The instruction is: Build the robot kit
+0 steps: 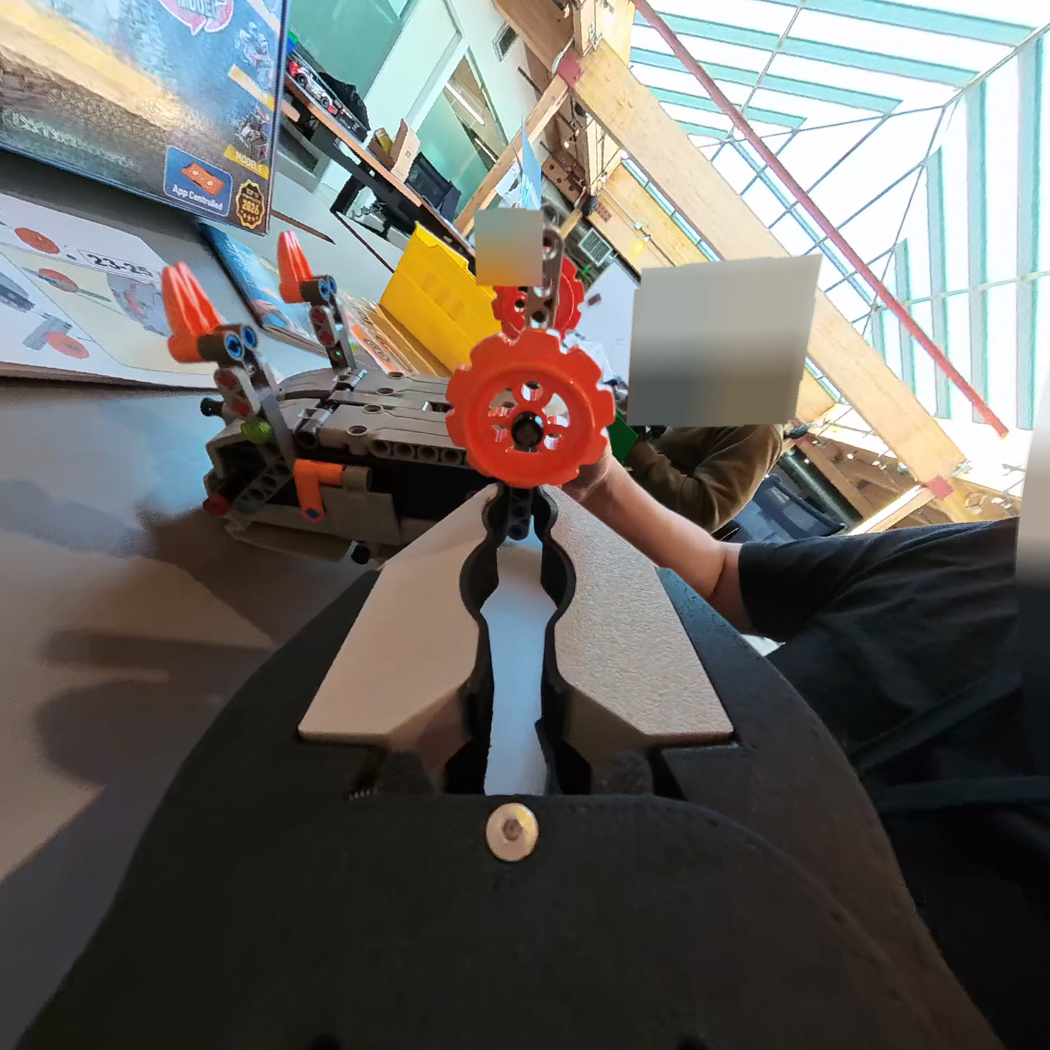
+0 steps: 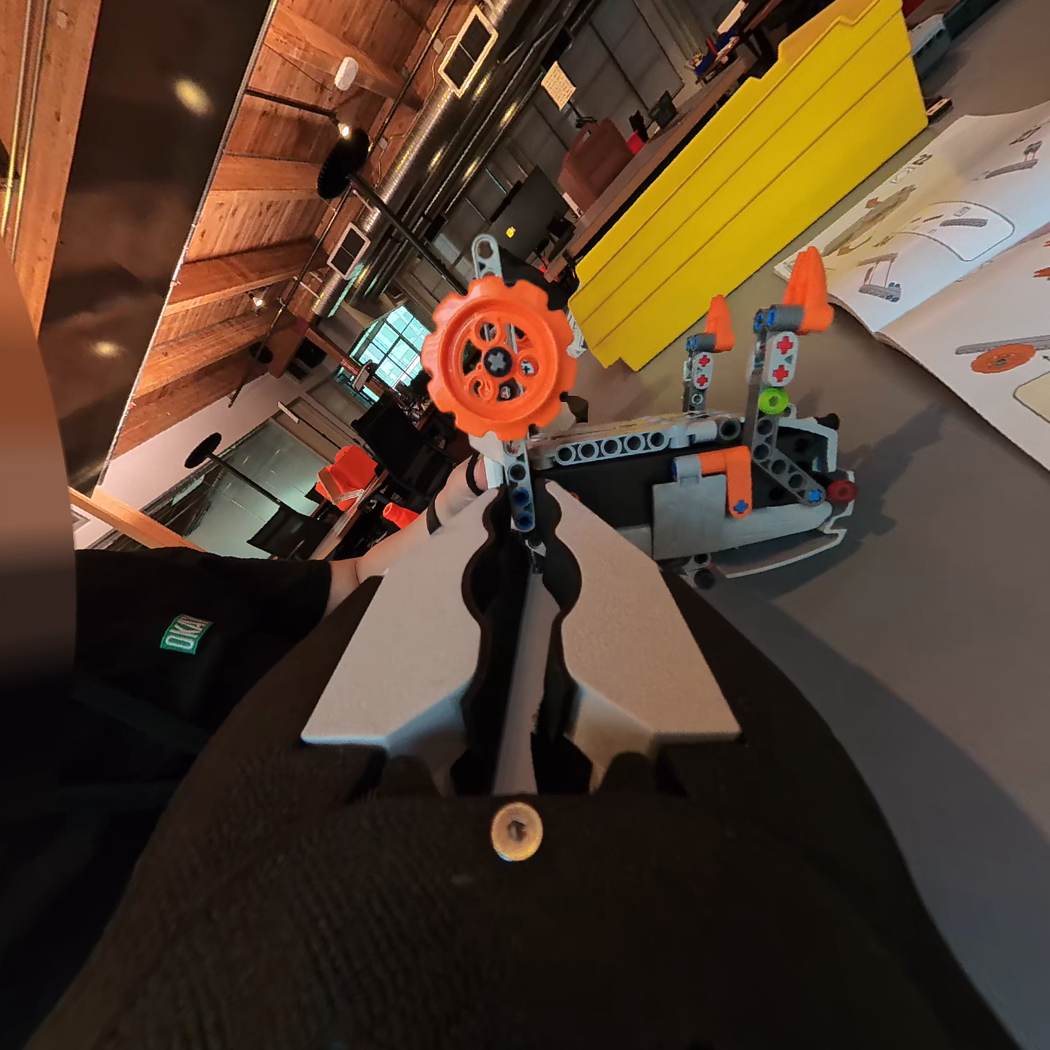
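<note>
Orange sprocket wheel [image 1: 529, 408] on grey beam [image 1: 516, 511], pinched from both sides: left gripper [image 1: 518, 503] and right gripper [image 2: 525, 505] both closed narrow on beam. Grey model [image 2: 710, 471] on bench [image 2: 909, 653] at 3 o'clock of right gripper; yellow bin [image 2: 755, 187] at 1 o'clock.

The left wrist view looks forward along its own tongs [image 1: 518, 505], low over the grey desk [image 1: 102, 454] and rolled, so the desk rises toward the upper left of the frame and a glazed roof fills the upper right. The right wrist view sits just behind its own tongs [image 2: 525, 500], rolled the other way: desk [image 2: 909, 625] at right, timber ceiling at upper left. Both are very near an orange sprocket wheel [image 1: 529, 408] [image 2: 499, 363] at frame centre, seen from opposite faces. Both also share the grey brick-built vehicle [image 1: 341, 432] [image 2: 710, 483], the yellow bin [image 1: 437, 295] [image 2: 755, 187] and the open instruction booklet [image 1: 85, 307] [image 2: 937, 273].
</note>
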